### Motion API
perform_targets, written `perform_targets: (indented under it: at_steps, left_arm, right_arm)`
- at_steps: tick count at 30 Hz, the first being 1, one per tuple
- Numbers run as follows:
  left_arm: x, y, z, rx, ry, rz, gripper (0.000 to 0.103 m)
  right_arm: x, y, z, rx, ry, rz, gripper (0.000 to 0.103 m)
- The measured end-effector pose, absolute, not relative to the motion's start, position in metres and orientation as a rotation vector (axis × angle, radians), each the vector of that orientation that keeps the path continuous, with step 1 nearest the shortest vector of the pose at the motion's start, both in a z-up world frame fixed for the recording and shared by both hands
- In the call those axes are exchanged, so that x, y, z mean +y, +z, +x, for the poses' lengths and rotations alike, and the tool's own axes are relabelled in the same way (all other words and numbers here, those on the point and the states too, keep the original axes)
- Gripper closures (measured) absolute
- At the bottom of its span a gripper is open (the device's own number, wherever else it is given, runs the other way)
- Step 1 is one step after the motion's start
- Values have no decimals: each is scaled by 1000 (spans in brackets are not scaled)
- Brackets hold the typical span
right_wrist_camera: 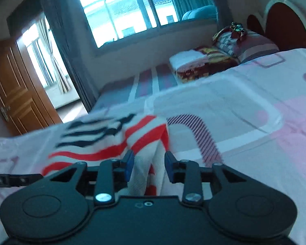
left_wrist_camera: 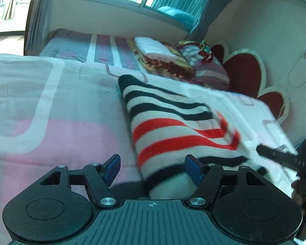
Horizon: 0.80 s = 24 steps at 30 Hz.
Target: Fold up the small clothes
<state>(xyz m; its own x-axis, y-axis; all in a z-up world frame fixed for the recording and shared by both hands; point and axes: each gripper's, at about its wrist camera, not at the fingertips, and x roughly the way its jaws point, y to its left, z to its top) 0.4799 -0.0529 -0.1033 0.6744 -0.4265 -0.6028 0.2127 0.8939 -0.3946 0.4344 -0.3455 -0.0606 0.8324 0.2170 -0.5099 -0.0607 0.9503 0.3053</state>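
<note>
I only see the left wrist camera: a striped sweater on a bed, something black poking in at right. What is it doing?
Observer: That is the right gripper; a fold of the striped sweater stands between its fingers.
Visitor: Squeezing it?
Observer: Cannot tell; its jaws stand narrower than those of the left gripper.
Visitor: Anything else?
Observer: A brown wooden door at the room's left.

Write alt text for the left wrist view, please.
Open left gripper hangs over a folded striped garment in black, white and red, lying on a pink and white bedspread. The right gripper enters from the right edge.
</note>
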Motion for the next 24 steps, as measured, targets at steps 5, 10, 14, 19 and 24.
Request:
perform_targets:
  at_steps: [5, 10, 14, 19, 24]
  left_arm:
    - [-66, -111, 459, 767, -391, -290, 34]
    - [-65, -108, 453, 768, -391, -293, 34]
    - [-69, -118, 450, 810, -365, -224, 26]
    - [-66, -114, 436, 809, -327, -197, 21]
    - [-61, -111, 410, 812, -316, -160, 21]
  right_arm:
    - [-352, -52, 388, 602, 208, 298, 63]
    - [-341, -56, 371, 663, 223, 234, 96]
    - [-368, -67, 353, 616, 228, 434, 97]
    - [-362, -88, 363, 666, 185, 367, 98]
    - [-352, -63, 348, 638, 169, 287, 80]
